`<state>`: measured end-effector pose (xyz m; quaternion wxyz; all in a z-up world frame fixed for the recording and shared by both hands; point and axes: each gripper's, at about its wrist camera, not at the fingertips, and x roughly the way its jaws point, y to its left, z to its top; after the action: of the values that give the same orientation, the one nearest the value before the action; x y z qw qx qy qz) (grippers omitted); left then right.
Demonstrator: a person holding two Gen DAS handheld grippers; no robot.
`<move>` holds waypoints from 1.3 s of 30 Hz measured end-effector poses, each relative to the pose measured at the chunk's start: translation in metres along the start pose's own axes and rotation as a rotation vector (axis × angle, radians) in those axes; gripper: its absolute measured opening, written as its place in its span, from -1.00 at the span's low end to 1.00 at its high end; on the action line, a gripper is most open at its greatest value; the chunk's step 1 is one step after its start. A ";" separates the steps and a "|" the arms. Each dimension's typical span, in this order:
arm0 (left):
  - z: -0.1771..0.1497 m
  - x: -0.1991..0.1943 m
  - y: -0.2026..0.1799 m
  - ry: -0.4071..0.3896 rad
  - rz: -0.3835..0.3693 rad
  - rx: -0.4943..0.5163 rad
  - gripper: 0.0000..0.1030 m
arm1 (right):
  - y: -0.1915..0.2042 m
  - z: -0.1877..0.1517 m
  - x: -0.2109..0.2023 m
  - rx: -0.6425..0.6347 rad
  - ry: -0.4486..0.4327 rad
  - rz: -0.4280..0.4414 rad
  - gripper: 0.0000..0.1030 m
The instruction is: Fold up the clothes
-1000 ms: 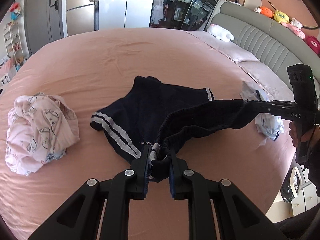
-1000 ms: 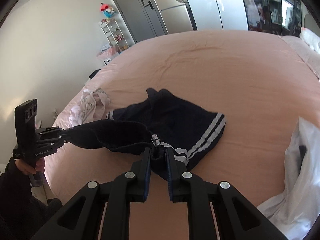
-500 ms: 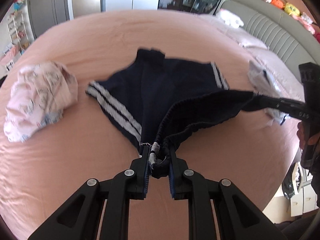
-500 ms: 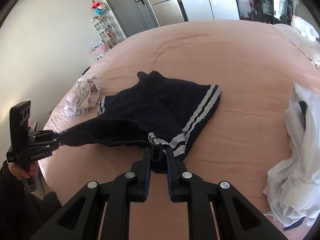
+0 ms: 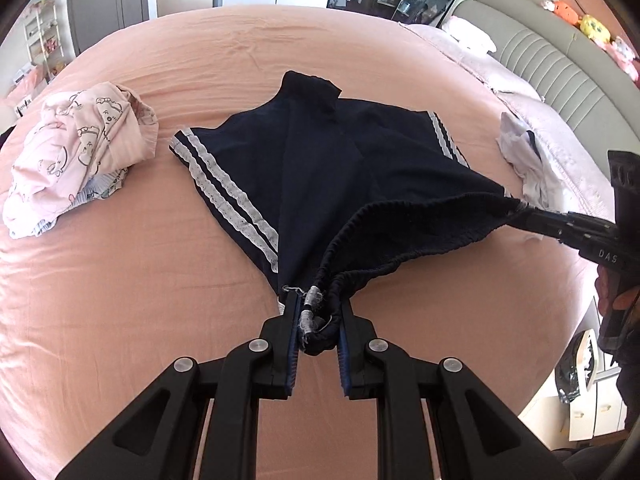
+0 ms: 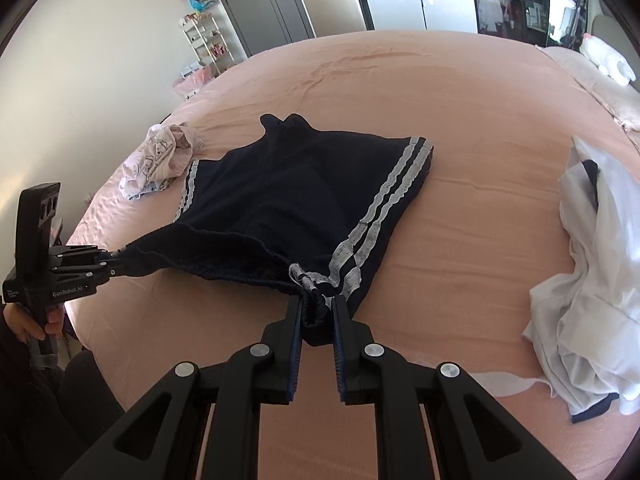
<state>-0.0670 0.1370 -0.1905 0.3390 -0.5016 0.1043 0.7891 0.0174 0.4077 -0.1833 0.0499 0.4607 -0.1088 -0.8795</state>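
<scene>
Left wrist view: my left gripper (image 5: 316,320) is clamped on the waistband of the navy shorts (image 5: 320,168), which lie spread on the pink bed (image 5: 120,320) toward 12 o'clock. Pink pajamas (image 5: 76,152) sit at 10 o'clock.

Right wrist view: my right gripper (image 6: 317,312) pinches the waistband's other end; a white shirt (image 6: 592,280) lies at 3 o'clock.

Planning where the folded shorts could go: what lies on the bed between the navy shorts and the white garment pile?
Bare pink sheet separates the navy shorts from the white garment pile, clearest in the right wrist view.
</scene>
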 end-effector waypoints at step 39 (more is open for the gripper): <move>0.017 0.016 -0.100 -0.048 0.165 0.385 0.63 | -0.065 0.029 -0.009 0.222 0.035 0.026 0.55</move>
<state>-0.0199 0.2274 -0.1787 0.3649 -0.3985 0.2857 0.7915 -0.0007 0.4767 -0.1760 0.0120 0.4774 -0.2108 -0.8530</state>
